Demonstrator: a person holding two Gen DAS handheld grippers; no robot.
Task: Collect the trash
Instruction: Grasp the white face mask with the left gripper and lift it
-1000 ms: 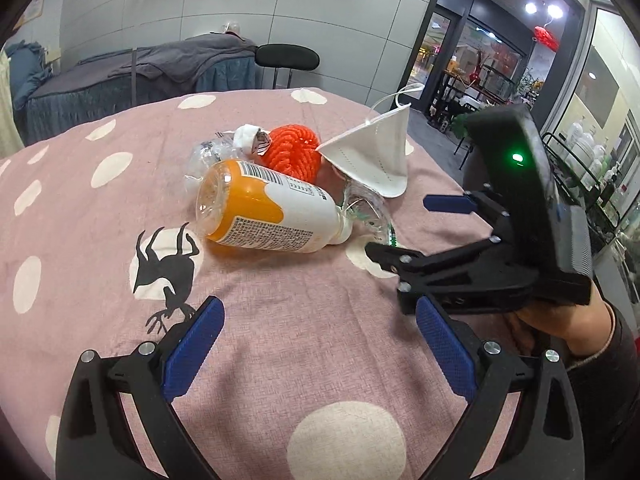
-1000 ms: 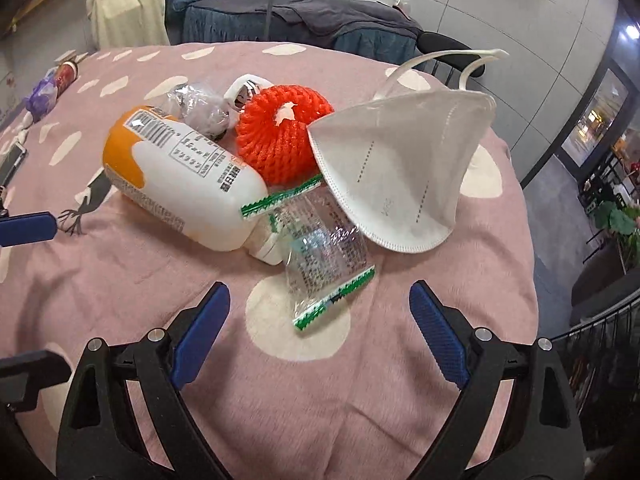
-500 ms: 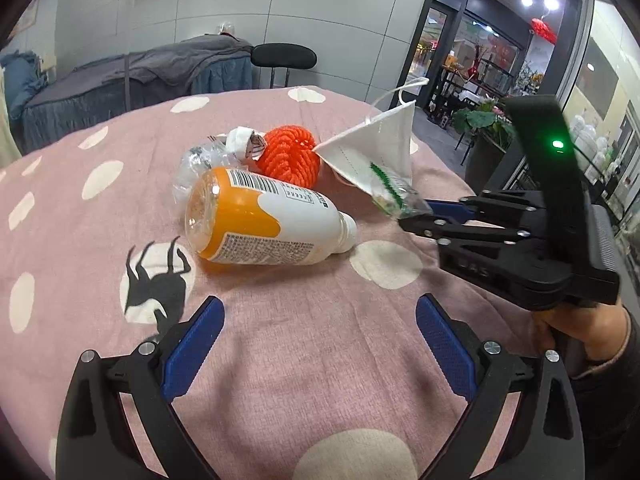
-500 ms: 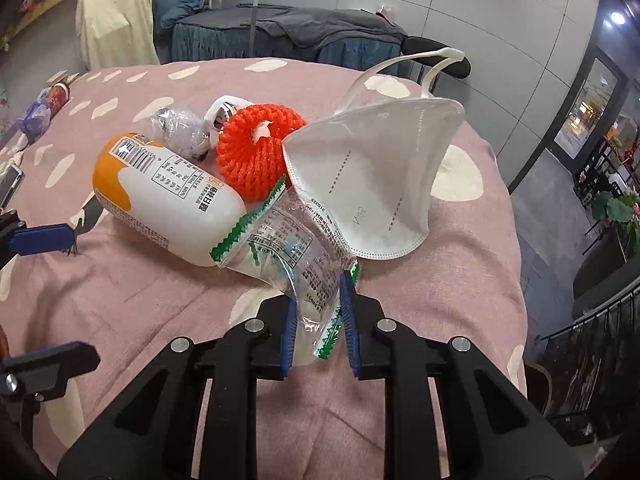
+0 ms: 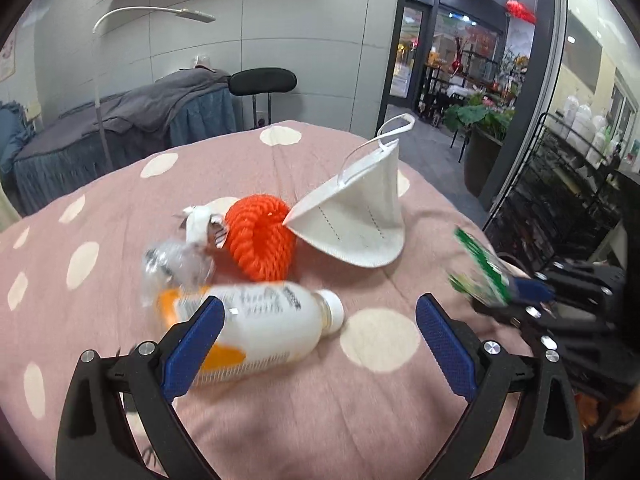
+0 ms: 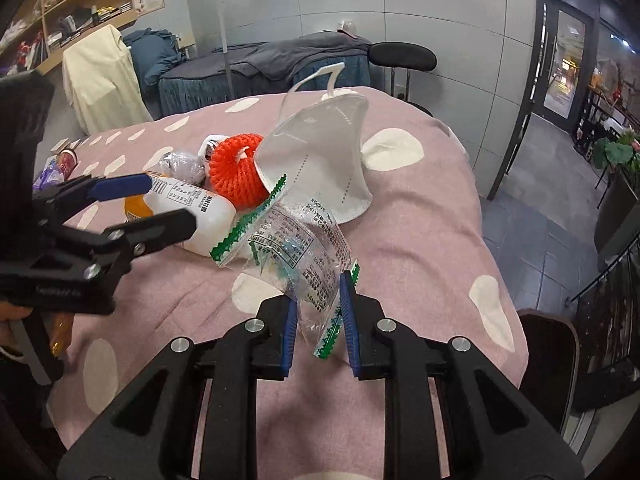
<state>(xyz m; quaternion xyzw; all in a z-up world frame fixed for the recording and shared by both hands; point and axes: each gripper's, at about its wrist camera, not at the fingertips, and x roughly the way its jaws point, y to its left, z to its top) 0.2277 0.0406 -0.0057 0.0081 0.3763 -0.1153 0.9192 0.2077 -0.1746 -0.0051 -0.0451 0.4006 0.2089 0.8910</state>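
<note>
Claw pads of the right claw [image 6: 319,320], low in the middle of the right wrist view, pinch a crumpled clear plastic wrapper with green zigzag edges [image 6: 294,252]; the wrapper rises from the blue pads toward the frame's centre, lifted off the pink cloth with cream dots that covers the table [image 6: 420,240]. In the left wrist view the same wrapper [image 5: 480,268] shows blurred at the right edge, sticking out of the right claw's closed tips. The left claw [image 5: 320,340] stands wide with nothing between its blue pads; in the right wrist view it reaches in from the left edge [image 6: 136,204]. Just beyond the left claw's left pad lies a white and orange plastic bottle [image 5: 260,332] on its side, cap toward the right. Behind it, toward the centre, sit an orange foam net ring [image 5: 260,240], a crumpled clear plastic scrap [image 5: 176,264] and a white paper scrap [image 5: 198,224]. A white folded face mask [image 5: 356,224] stands tilted right of the ring, touching it.
</note>
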